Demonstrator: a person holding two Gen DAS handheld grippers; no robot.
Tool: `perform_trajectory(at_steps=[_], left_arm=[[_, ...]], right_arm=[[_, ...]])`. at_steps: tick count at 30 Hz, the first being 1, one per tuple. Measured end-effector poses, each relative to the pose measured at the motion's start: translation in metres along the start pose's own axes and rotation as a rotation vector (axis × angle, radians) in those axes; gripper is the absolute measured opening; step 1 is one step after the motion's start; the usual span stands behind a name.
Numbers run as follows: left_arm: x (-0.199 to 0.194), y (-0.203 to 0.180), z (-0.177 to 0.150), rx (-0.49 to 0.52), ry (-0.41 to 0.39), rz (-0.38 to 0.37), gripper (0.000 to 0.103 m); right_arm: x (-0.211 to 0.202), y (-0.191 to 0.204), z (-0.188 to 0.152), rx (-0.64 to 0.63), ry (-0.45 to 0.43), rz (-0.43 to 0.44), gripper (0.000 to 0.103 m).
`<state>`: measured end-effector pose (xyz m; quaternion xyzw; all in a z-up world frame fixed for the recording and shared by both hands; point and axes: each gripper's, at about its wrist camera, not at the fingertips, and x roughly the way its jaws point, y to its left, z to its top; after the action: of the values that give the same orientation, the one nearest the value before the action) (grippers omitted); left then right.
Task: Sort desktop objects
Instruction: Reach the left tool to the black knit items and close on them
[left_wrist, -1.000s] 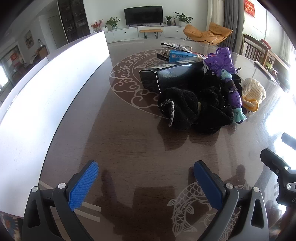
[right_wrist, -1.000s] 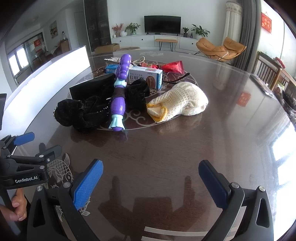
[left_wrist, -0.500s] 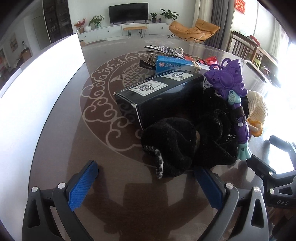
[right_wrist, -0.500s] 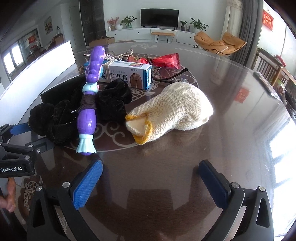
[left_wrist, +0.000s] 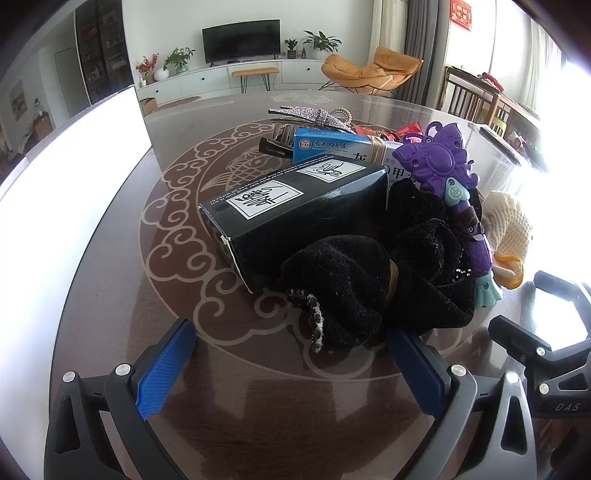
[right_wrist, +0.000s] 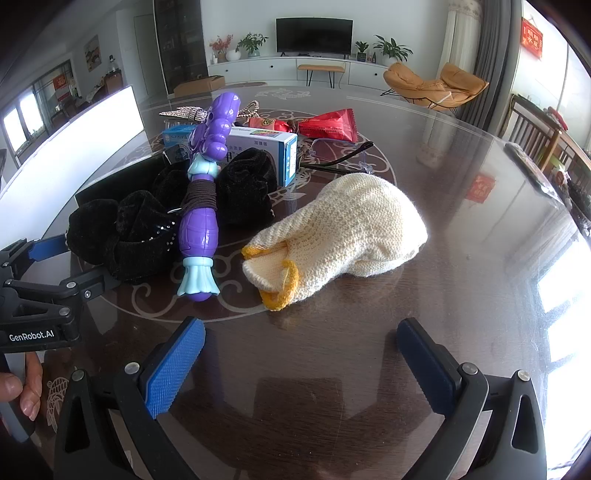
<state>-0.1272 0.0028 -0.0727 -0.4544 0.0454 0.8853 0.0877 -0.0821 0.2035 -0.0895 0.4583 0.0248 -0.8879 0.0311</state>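
A heap of objects lies on the dark patterned table (left_wrist: 110, 314). In the left wrist view my left gripper (left_wrist: 291, 354) is open, its fingers just short of a black velvet scrunchie (left_wrist: 351, 288). Behind it lie a black box (left_wrist: 295, 206), a blue box (left_wrist: 332, 146), a purple toy wand (left_wrist: 447, 173) and a sparkly hair clip (left_wrist: 310, 114). In the right wrist view my right gripper (right_wrist: 299, 354) is open, facing a cream knitted glove (right_wrist: 343, 236). The purple toy wand (right_wrist: 203, 206) rests across the black scrunchie (right_wrist: 129, 232).
A red snack packet (right_wrist: 328, 123) and dark glasses (right_wrist: 340, 158) lie behind the glove. A bright white panel (left_wrist: 55, 206) stands along the table's left side. The other gripper (right_wrist: 40, 306) and a hand (right_wrist: 18, 391) show at the left. Chairs stand at the right.
Both grippers have moved forward toward the heap; the objects now loom larger. Both stay open, holding nothing.
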Motion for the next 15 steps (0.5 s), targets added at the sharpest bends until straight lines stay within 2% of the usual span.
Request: perform_trajectory(at_steps=[15], left_arm=[[-0.0023,0.0061,-0.0026,-0.027,0.000,0.017,0.103]], right_arm=[[0.0000,-0.0003,-0.0001,0.001,0.000,0.001,0.103]])
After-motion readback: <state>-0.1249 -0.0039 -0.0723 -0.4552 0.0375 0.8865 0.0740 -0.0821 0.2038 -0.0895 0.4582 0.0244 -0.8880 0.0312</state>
